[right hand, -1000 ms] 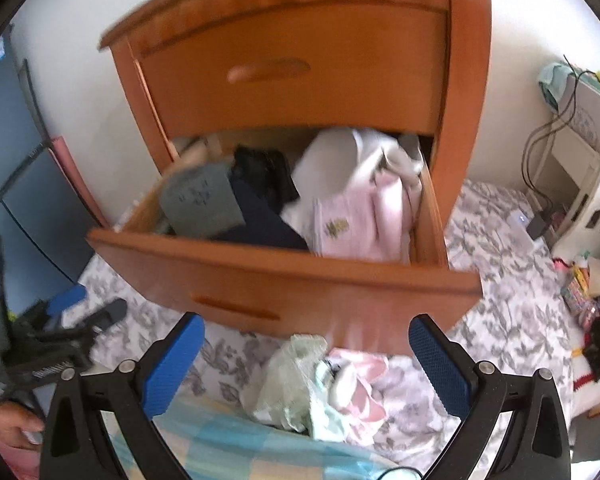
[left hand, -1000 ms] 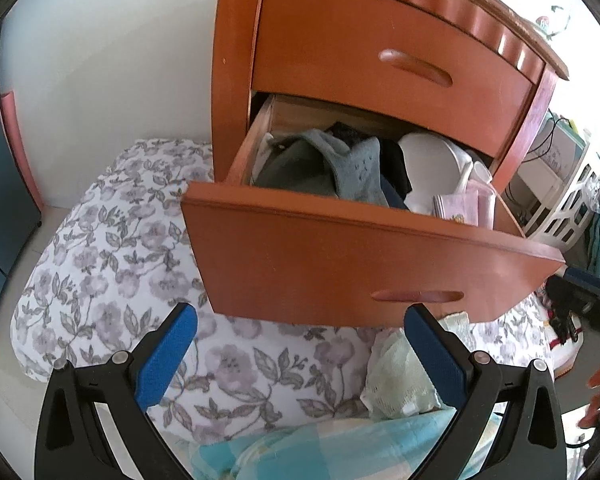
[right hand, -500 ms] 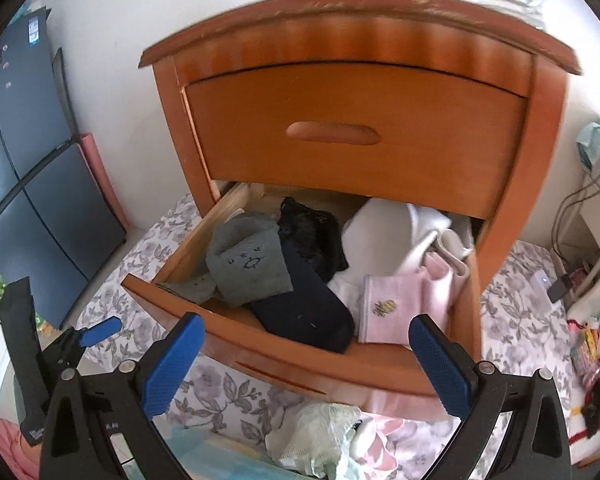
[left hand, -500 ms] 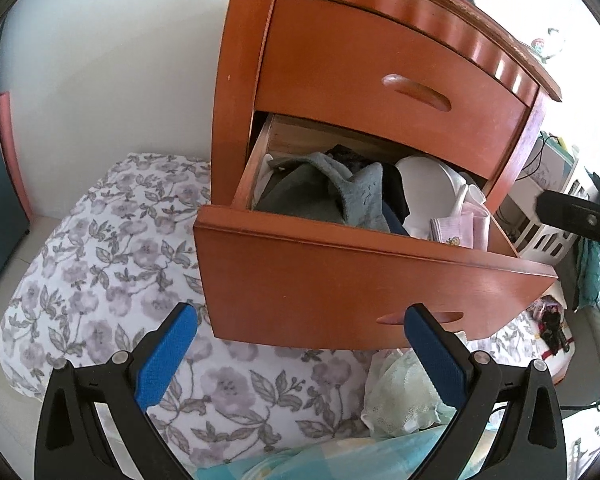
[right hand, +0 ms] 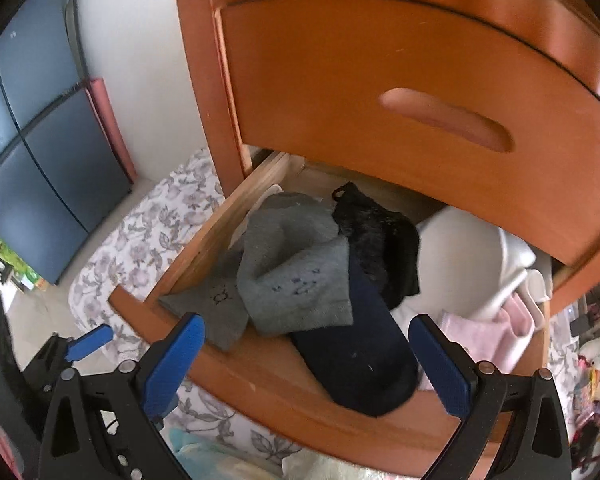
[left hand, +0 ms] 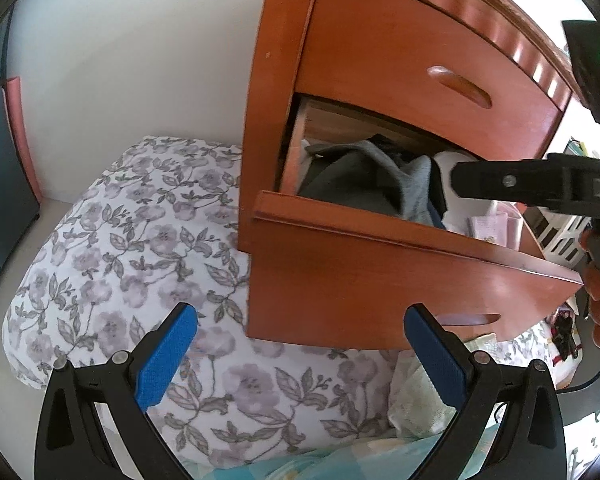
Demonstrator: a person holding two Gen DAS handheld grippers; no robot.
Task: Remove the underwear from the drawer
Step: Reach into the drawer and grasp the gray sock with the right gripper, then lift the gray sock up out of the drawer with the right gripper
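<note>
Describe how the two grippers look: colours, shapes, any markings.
Both are alike. The left gripper has black, angular finger frames with triangular cut-outs and silver pivot bolts; its fingers carry flat, textured blue pads. The right gripper is built the same. Seen from the left camera, its black body has a green light above.

Left hand-held gripper point(left hand: 300, 356) open, right hand-held gripper point(right hand: 306, 360) open
</note>
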